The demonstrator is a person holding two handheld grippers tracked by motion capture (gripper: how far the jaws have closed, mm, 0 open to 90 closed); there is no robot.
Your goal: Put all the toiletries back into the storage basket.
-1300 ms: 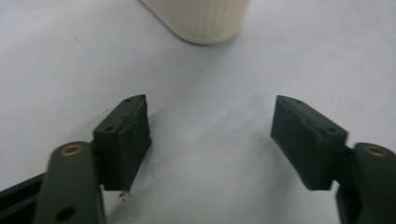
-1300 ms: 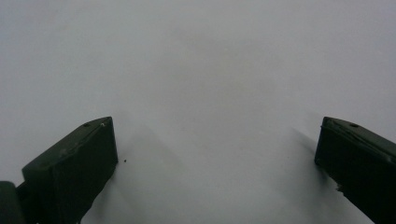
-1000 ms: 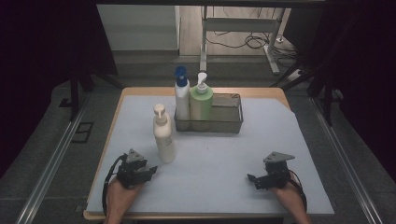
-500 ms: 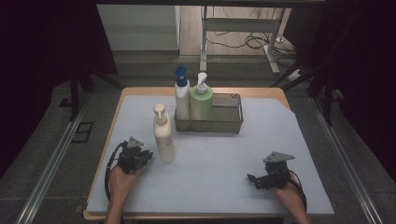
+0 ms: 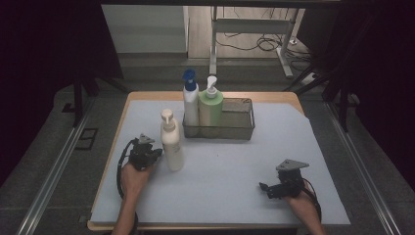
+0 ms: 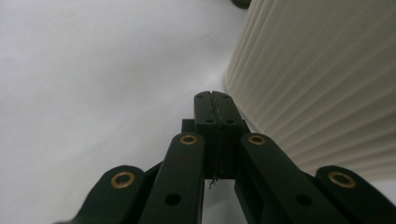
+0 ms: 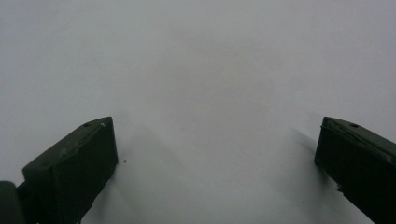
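Nearest the table's front edge, the right gripper rests low on the pale sheet at the right, held by a hand that comes in from the bottom; in the right gripper view its two black jaws stand wide apart with nothing but bare sheet between them. A little farther in on the left, the left gripper sits in the other hand, its nose pointed toward the cream pump bottle. In the left gripper view the jaws are pressed flat together, tip to tip, with nothing caught between them; they have just been closing. The ribbed cream wall of the bottle rises just beside the closed tips on that view's right, and whether the jaws actually touch it is hard to tell from this angle. The bottle stands upright on the sheet, out in the open, just in front of the left end of the wire basket. Farther back, that basket holds two upright bottles at its left end: a white bottle with a blue cap and, beside it to the right, a green pump bottle. The right part of the basket is bare mesh.
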